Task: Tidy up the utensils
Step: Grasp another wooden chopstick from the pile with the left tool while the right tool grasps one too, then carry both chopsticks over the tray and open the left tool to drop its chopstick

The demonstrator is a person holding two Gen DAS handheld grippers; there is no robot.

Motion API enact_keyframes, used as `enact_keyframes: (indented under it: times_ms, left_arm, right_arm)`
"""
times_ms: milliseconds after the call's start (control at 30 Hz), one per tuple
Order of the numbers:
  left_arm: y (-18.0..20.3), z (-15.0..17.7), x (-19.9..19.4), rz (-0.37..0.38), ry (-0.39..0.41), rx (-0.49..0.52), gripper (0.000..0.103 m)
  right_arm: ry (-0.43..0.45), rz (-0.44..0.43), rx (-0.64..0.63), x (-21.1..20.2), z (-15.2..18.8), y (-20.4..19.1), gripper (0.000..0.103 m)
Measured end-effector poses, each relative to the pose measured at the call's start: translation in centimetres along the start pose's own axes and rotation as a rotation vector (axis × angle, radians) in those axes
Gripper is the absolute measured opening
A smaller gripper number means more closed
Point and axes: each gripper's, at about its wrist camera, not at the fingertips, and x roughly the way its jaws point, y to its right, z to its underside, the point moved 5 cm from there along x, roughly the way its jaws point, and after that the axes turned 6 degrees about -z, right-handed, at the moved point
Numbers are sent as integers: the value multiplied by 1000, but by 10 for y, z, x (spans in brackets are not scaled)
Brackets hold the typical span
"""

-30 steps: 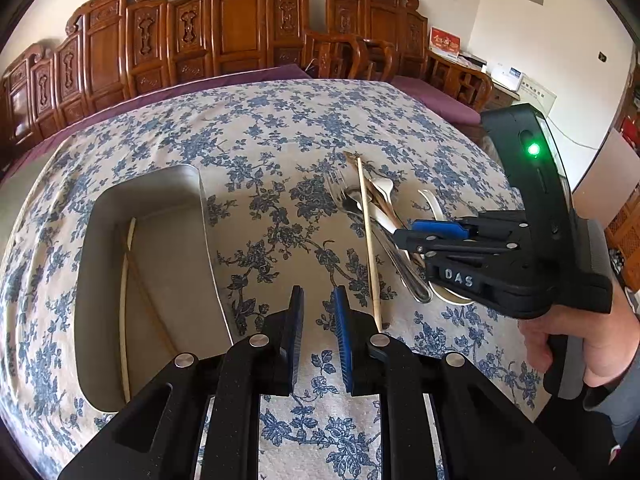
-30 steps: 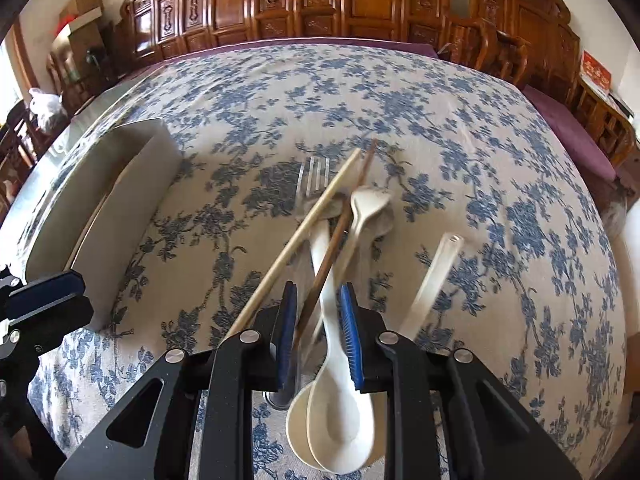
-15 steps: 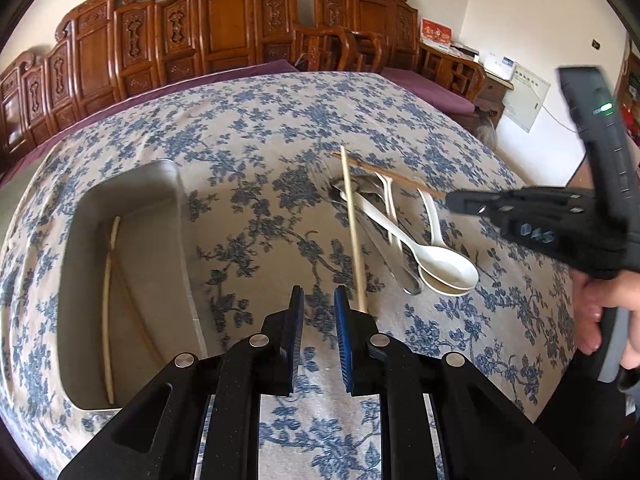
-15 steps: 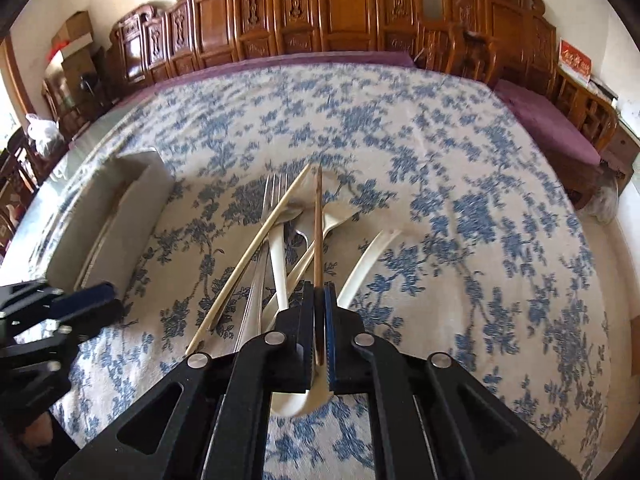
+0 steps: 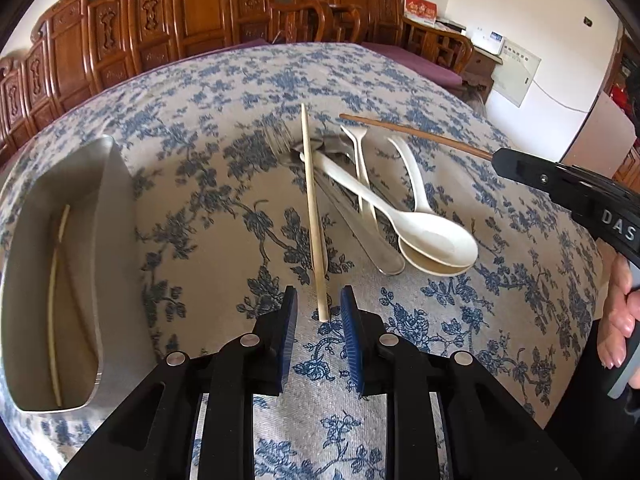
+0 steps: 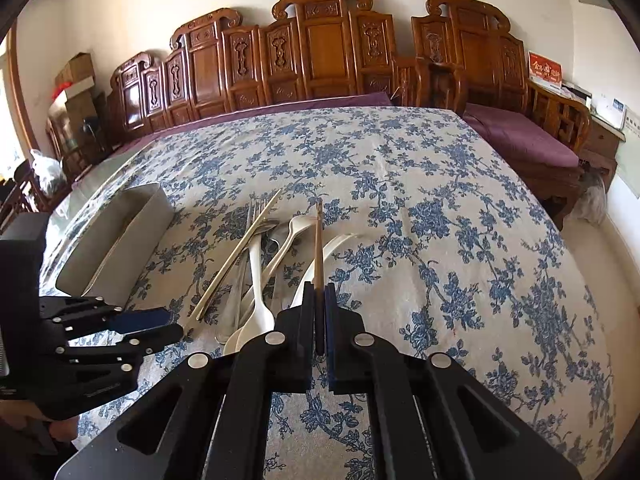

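Observation:
A pile of utensils lies mid-table: a light wooden chopstick (image 5: 313, 216), white spoons (image 5: 400, 216) and a metal fork (image 5: 280, 140). My right gripper (image 6: 319, 312) is shut on a dark brown chopstick (image 6: 319, 248) and holds it lifted above the pile; it also shows in the left wrist view (image 5: 416, 134). My left gripper (image 5: 319, 308) is open, its jaws on either side of the near end of the light chopstick. A metal tray (image 5: 112, 240) at the left holds two chopsticks (image 5: 54, 280).
The table has a blue floral cloth (image 6: 440, 200). Carved wooden chairs (image 6: 320, 48) line the far side, and a purple-cushioned bench (image 6: 520, 140) stands at the right. The tray shows at the left in the right wrist view (image 6: 132, 236).
My right gripper closed on the dark chopstick and lifted it off the pile. My left gripper moved right until its jaws stand around the near end of the light chopstick.

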Motion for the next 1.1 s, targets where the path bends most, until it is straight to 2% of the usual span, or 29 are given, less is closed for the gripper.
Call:
enact_keyframes:
  times_ms: [233,367,433,533,800,1100]
  left_arm:
    - [2,-2,9,-8,13,5,20]
    - [-3,-3,10,-25,12,-8,5]
    - [-7,-1,9,-13,4,-21,5]
    - [-10,2,5,-37,0,-15,4]
    - [-21,7,-31,-39,51,-30,4]
    - [-35,11,-73,-89,104,-30,4]
  right_arm:
    - [11,-13,16,2,6,3,6]
    - [13,2,0,4,8,5,6]
    - [15,0,4,4,8,6,6]
    - [26,-9,13,4,7,4,6]
    - [74,-23,2,-5,-1,-8,6]
    - [101,-61,-5,-11,-4,-22,6]
